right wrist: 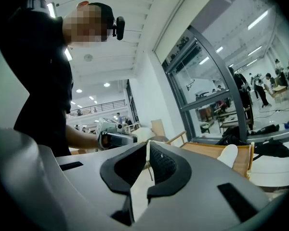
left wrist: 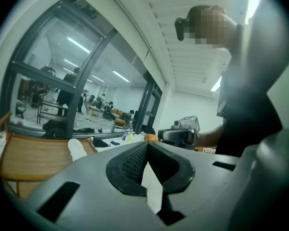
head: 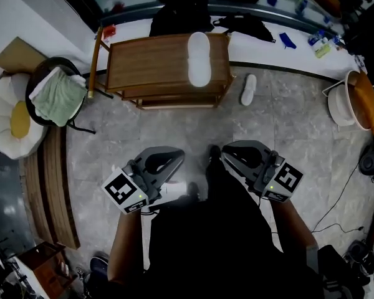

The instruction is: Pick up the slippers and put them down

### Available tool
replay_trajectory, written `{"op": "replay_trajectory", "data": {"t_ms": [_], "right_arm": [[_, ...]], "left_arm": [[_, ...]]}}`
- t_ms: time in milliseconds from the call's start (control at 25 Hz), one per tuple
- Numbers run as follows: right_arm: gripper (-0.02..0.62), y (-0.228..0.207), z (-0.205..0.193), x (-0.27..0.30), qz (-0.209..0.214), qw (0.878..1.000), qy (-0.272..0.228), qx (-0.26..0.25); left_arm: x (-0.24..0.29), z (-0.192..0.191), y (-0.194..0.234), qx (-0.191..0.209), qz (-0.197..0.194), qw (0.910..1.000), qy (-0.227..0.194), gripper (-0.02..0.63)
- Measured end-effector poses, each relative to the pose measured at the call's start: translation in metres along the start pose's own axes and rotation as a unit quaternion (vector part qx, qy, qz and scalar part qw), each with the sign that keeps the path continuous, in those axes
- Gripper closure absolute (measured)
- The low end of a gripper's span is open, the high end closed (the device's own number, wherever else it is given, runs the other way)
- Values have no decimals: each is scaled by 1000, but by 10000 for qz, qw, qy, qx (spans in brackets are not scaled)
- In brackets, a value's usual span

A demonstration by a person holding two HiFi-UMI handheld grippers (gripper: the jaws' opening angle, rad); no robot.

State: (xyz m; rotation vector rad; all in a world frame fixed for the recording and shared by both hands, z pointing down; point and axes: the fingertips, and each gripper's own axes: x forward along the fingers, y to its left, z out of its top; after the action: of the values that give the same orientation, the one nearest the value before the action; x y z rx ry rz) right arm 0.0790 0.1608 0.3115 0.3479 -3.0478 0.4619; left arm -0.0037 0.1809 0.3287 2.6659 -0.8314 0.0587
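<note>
A grey stone-tiled floor (head: 287, 142) fills the head view, seen from steeply above. At its far side stands a low brown wooden table (head: 149, 61) with a shelf beneath. To the table's left is a dark round chair (head: 43, 70) draped with a pale green cloth (head: 59, 95).

At the bottom edge, a person in dark clothing holds both forearms out over the floor, well apart from the table. The grey left hand-held gripper (head: 176, 156) and the grey right hand-held gripper (head: 227, 151) sit side by side, angled slightly toward each other. Each has its jaws pressed together with nothing between them.

One long white slipper (head: 198, 58) lies on the right half of the table. A second white slipper (head: 249, 90) lies on the floor just beside the table's right end.
</note>
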Motion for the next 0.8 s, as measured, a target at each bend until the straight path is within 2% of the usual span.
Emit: {"op": "replay_trajectory", "data": {"t_ms": [120,320,480,600,680,800], "right_arm": [[563,-47,10,3,33,10000,11,-8],[563,-97,21,9,509,9964,-172,651],[563,-128,4,31,796,9909,-45,1082],[563,-149,-21,50,705,9824,-69,1728],[561,-166,-42,63,610,9739,-140,2182],[561,-197,-78,80,314,9664,-153,2546]], "left_arm": [[27,13,30,-10,108,9999,124,594],[53,26,75,-173,389,9986,318,594],[65,23,111,-293,460,9974,471,594],[75,1,136,-385,279,9967,658,594],[82,-22,156,-606,157,9948,798,594],[90,-48,184,-779,-20,9931,882,594]]}}
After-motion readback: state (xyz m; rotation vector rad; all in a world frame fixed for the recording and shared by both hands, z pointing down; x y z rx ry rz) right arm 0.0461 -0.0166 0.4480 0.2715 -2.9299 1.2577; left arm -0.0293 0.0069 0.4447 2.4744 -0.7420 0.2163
